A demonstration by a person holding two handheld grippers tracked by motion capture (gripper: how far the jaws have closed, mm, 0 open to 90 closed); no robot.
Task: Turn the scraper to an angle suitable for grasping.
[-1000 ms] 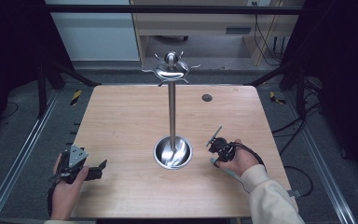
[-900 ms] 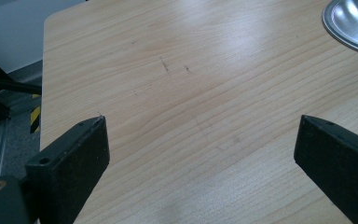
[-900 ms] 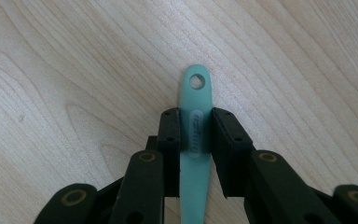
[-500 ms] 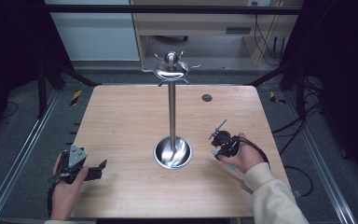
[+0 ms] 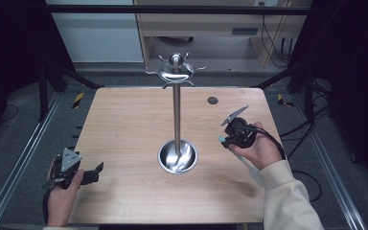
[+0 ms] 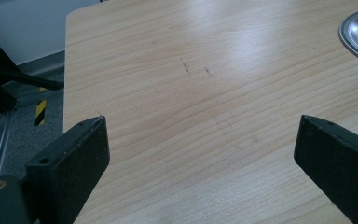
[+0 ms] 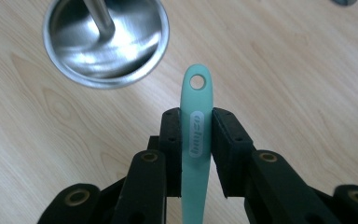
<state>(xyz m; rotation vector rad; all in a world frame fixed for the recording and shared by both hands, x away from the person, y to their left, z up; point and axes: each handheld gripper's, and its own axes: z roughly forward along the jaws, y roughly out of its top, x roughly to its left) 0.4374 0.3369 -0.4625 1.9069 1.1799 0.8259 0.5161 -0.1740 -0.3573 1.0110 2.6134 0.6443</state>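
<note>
- Two hand-held grippers are at work, and the right gripper point(image 5: 226, 134) is the one that counts: its black jaws are closed narrow on the teal plastic utensil handle point(image 7: 196, 122), pads pressed to the handle's two flat sides.
- In the right gripper view the handle's long axis runs straight up the middle of the frame, in line with the jaws; its rounded end, pierced by a small hanging hole, sticks out past the jaw tips.
- That holed end points toward the polished steel dish base point(image 7: 106, 41) of the hook stand, in the upper left of that frame and clearly apart from it.
- From the high view the right gripper sits right of centre, beside the stand's upright steel pole point(image 5: 177, 117). The ring of curved hooks point(image 5: 176, 72) at the pole's top is at upper centre of the frame, so the hole has to travel up and leftward to meet a hook.
- Handle surface: smooth, matt teal with a pale oval label along it; the working end is hidden behind the jaws and hand, so what kind of utensil it is I cannot tell.
- Left gripper point(image 5: 81, 173) rests at the lower left over the pale wooden tabletop point(image 5: 124, 124), jaws spread wide with nothing between them, far from the stand.
</note>
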